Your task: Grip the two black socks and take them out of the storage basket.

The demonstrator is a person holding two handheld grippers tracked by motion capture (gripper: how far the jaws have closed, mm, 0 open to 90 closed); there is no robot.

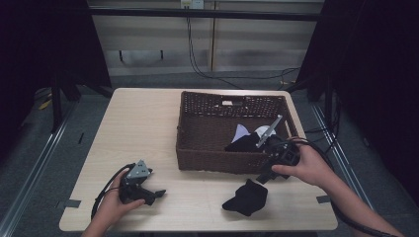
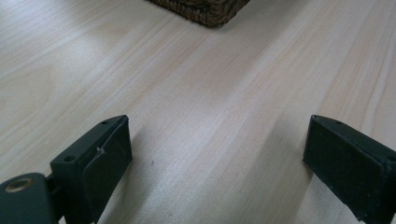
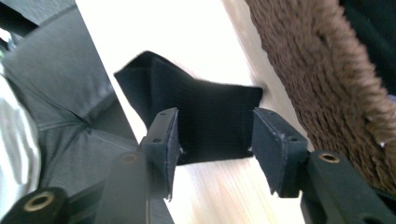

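A light wooden table (image 1: 143,123) fills mid-frame; a brown wicker basket (image 1: 207,123) sits right of centre, holding dark and pale cloths (image 1: 245,138). Below it lies a black cloth (image 1: 245,198). The right gripper (image 3: 215,140), jaws parted, frames that cloth without touching; the left gripper (image 2: 217,158), lower left, gapes wide and empty over bare wood.

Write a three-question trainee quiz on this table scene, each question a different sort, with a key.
1. True or false: the left gripper is clamped on a cloth.
2. Multiple choice: the black cloth outside the basket lies (A) behind the basket, (B) on the table in front of the basket, (C) on the floor.
3. Fill in: the right gripper points its open jaws at the black ____.

Key: 1 false, its jaws stand wide open over bare table; 2 B; 3 cloth.
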